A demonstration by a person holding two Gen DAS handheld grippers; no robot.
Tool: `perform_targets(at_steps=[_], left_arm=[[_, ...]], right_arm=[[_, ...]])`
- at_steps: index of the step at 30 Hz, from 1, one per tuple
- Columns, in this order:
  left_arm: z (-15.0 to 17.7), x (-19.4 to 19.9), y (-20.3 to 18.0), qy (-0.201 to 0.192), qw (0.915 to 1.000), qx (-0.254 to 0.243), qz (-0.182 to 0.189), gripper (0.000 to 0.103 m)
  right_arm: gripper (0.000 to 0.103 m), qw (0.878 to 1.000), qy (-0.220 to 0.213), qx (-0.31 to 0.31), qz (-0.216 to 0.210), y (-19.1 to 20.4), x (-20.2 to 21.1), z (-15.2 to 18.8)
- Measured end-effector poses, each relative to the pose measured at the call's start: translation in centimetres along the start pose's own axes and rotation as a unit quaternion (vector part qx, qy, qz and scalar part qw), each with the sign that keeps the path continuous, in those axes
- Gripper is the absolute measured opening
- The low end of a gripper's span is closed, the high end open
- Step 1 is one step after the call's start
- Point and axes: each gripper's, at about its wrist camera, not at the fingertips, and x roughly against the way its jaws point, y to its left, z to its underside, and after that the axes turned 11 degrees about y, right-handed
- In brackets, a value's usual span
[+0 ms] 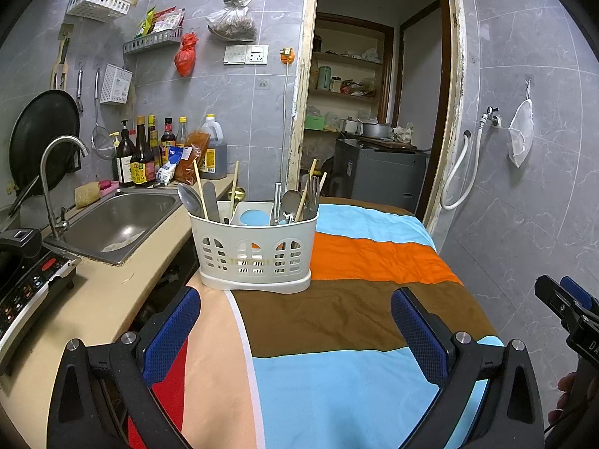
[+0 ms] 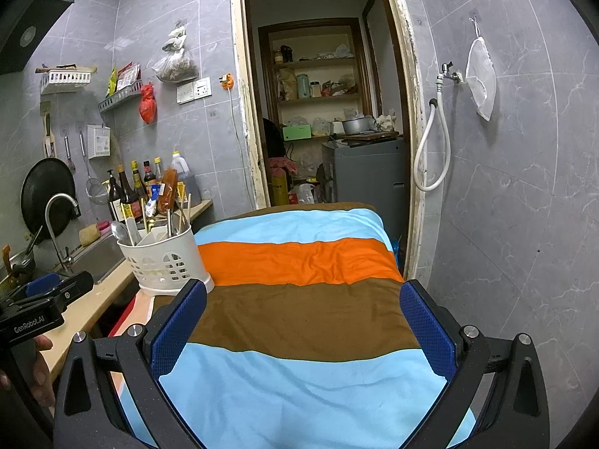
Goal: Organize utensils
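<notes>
A white plastic utensil caddy [image 1: 254, 254] stands on the striped cloth at the table's left side. It holds spoons [image 1: 189, 196], chopsticks [image 1: 200, 189], a knife and a fork [image 1: 312, 198] in its compartments. The caddy also shows in the right wrist view [image 2: 164, 262] at the left. My left gripper [image 1: 295, 307] is open and empty, just in front of the caddy. My right gripper [image 2: 303, 303] is open and empty over the brown stripe, to the right of the caddy.
The table is covered by a blue, orange and brown striped cloth [image 1: 374, 258]. A counter with a steel sink [image 1: 119, 220], tap [image 1: 56, 172], sauce bottles [image 1: 142, 153] and an induction cooker [image 1: 26, 284] runs along the left. A doorway [image 1: 374, 112] is behind the table.
</notes>
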Motion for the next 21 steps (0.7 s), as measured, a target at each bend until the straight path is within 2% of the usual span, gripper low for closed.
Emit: perform_targets(at_steps=[21], left_arm=[[-0.05, -0.30, 0.07, -0.002, 1.0000, -0.003, 0.002, 0.103]], right_arm=[[0.102, 1.000, 0.003, -0.001, 0.000, -0.04, -0.19, 0.17]])
